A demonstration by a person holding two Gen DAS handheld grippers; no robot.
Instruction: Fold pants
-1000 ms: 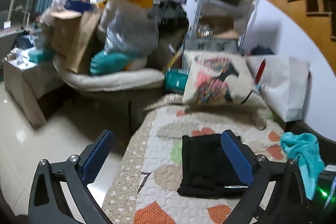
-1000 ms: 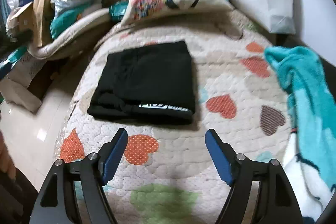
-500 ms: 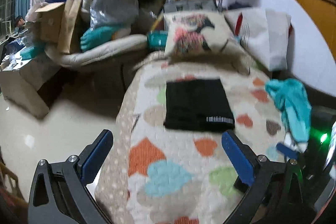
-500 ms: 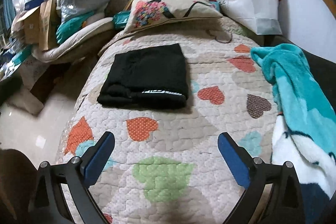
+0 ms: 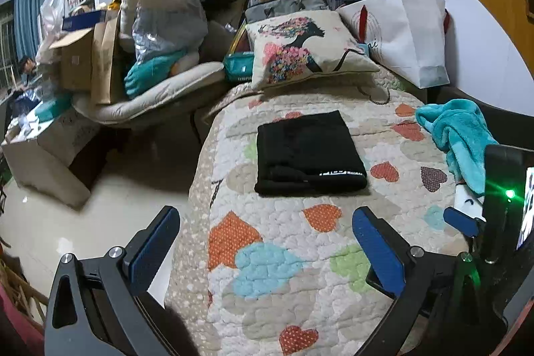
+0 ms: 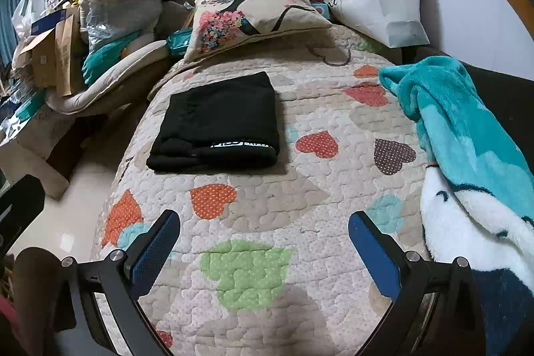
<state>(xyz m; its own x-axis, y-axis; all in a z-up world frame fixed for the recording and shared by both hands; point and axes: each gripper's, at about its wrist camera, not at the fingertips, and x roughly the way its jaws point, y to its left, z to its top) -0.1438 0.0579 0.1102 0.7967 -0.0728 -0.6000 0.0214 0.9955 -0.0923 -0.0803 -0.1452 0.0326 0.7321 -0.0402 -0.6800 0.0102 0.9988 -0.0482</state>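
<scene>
Left wrist view: our left gripper [image 5: 263, 242] has its blue pads spread wide with nothing between them, only the heart-patterned quilt [image 5: 287, 259] below; the pants [image 5: 305, 152] lie ahead of it in the middle of the bed, a compact black rectangle with the white-lettered waistband on the near edge, flat on the quilt and clear of both tools; the printed cushion [image 5: 300, 50] sits beyond them at the head end, a white bag [image 5: 410, 35] beside it, a teal blanket [image 5: 464, 135] off to the right, well apart from the pants; the other gripper's body and green light show at the right edge. Right wrist view: our right gripper [image 6: 263, 247] is likewise fully apart and empty, hanging over the near part of the quilt; pants sit further up the bed and left of centre, edges fairly square, layers stacked, no loose leg visible from here. Our read: the fold looks complete and we are at the release-and-back-off step, task essentially at its end; if anything is left it is a tidy-up of the slightly bulged near-left corner, which would call for a light press or pinch there without dragging the stack; otherwise the next move is just keeping both tools clear of the fabric and the teal blanket.
</scene>
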